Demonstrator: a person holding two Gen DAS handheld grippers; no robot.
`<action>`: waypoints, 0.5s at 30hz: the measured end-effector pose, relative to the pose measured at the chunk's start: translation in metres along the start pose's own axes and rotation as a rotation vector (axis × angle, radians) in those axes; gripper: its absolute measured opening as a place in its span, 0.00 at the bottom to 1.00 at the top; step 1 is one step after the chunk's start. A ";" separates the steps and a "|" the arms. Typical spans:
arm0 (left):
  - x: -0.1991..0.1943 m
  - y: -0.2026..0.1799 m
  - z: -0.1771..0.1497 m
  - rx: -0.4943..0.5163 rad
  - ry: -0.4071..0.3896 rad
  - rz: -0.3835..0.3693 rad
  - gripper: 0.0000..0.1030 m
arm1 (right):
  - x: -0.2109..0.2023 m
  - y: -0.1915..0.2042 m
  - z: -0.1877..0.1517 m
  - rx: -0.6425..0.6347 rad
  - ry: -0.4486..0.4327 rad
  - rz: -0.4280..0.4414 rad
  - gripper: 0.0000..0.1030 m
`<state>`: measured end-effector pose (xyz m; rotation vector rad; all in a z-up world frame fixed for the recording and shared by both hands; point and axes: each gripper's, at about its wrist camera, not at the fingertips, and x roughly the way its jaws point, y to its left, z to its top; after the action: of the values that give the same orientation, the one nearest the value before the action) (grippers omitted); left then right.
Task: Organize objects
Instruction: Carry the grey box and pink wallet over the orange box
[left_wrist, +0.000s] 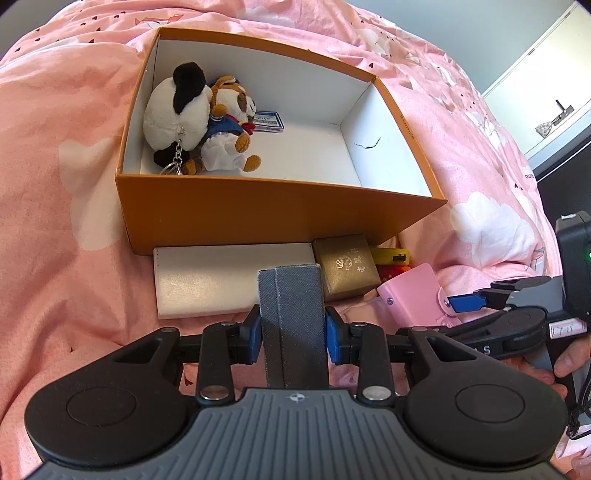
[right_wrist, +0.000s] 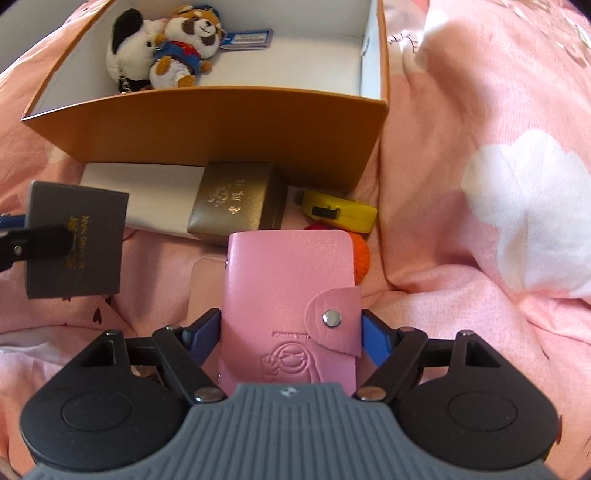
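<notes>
An orange box (left_wrist: 258, 210) (right_wrist: 207, 125) stands open on the pink bedding. Inside lie a black-and-white plush (left_wrist: 173, 110) (right_wrist: 127, 48), a brown plush (left_wrist: 229, 122) (right_wrist: 184, 48) and a blue card (left_wrist: 267, 120) (right_wrist: 249, 38). My left gripper (left_wrist: 293, 328) is shut on a grey box (left_wrist: 295, 317) (right_wrist: 75, 240), held edge-up in front of the orange box. My right gripper (right_wrist: 290, 328) is shut on a pink card wallet (right_wrist: 290, 306) (left_wrist: 413, 295), just right of the left gripper.
Against the orange box's front wall lie a white flat box (left_wrist: 221, 280) (right_wrist: 147, 192), a gold box (left_wrist: 347, 269) (right_wrist: 236, 201), a yellow tape measure (right_wrist: 338, 210) (left_wrist: 391, 254) and an orange-red ball (right_wrist: 360, 254). White cabinets (left_wrist: 546, 74) stand at far right.
</notes>
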<state>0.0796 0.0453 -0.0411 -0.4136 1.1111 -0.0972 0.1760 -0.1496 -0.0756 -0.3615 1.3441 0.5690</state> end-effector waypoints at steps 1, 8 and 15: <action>-0.002 0.000 0.000 0.002 -0.005 -0.003 0.37 | -0.004 0.002 -0.001 -0.012 -0.010 0.002 0.77; -0.017 -0.006 0.005 0.009 -0.038 -0.050 0.37 | -0.051 0.012 -0.005 -0.063 -0.124 0.039 0.76; -0.041 -0.011 0.018 0.026 -0.100 -0.084 0.37 | -0.095 0.014 0.003 -0.056 -0.254 0.126 0.76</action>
<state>0.0788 0.0520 0.0045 -0.4376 0.9936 -0.1634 0.1591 -0.1530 0.0187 -0.2416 1.1129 0.7336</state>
